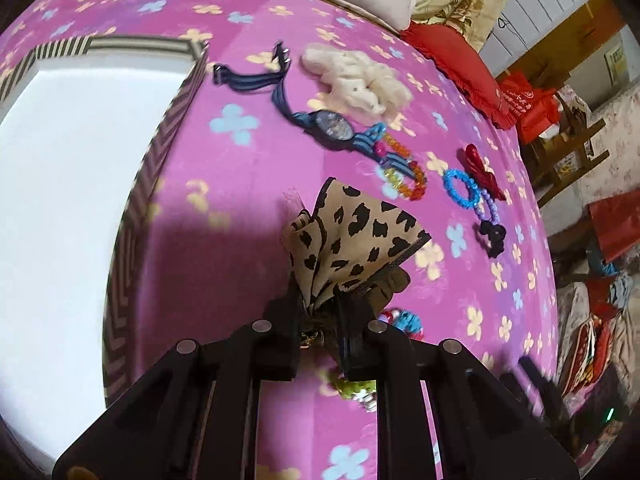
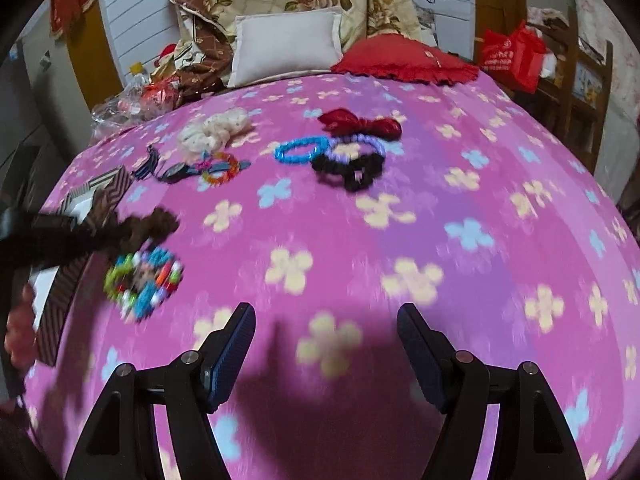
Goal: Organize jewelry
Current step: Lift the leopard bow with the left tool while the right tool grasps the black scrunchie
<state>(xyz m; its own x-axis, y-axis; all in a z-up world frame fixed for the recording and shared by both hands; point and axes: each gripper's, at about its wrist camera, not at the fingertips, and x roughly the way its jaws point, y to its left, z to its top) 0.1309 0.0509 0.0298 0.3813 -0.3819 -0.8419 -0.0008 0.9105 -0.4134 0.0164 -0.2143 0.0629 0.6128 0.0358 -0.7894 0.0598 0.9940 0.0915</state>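
Pink bedspread [image 1: 248, 208]; left claw [image 1: 318, 322] apparently clamping bow [image 1: 356, 232].

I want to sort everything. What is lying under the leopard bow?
A multicoloured bead bracelet peeks out beneath the leopard bow held by the left gripper; the rest is covered.

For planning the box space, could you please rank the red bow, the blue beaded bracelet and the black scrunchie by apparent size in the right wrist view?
1. Red bow, widest.
2. Black scrunchie, slightly nearer the camera, so its lead over the bracelet is unsure.
3. Blue beaded bracelet.
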